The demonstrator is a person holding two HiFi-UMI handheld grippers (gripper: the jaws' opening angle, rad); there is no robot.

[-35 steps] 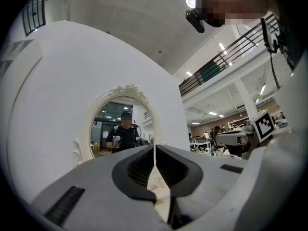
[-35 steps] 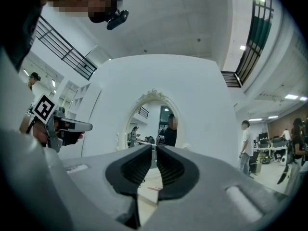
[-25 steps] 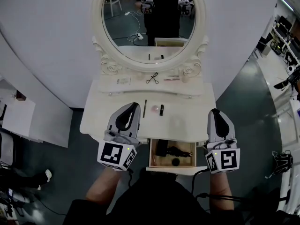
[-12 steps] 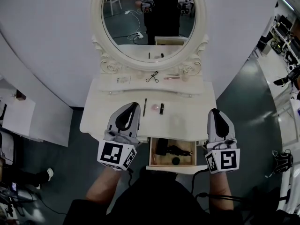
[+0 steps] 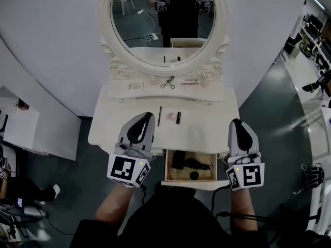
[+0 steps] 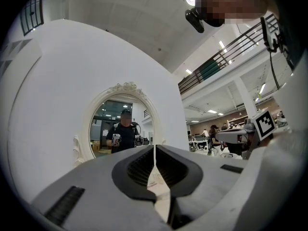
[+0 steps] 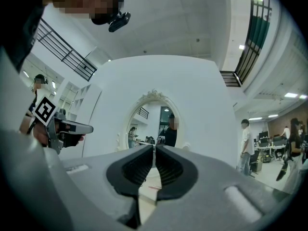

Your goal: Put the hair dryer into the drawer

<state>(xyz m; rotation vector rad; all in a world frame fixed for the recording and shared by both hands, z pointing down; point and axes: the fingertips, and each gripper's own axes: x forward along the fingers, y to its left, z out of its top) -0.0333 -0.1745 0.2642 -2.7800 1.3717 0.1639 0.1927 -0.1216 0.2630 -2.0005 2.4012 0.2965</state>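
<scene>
A black hair dryer (image 5: 187,164) lies inside the open wooden drawer (image 5: 190,180) at the front of the white dressing table (image 5: 207,133). My left gripper (image 5: 145,119) is held level over the table's front left, to the left of the drawer, its jaws shut with nothing in them (image 6: 154,150). My right gripper (image 5: 237,124) hovers over the table's front right edge, to the right of the drawer, also shut and empty (image 7: 154,150). Both point toward the oval mirror (image 5: 163,22).
On the tabletop lie a thin dark stick (image 5: 160,117), a pink round thing (image 5: 170,119) and a small black tube (image 5: 178,119). Scissors (image 5: 167,83) and small items sit on the raised shelf under the mirror. Grey floor surrounds the table.
</scene>
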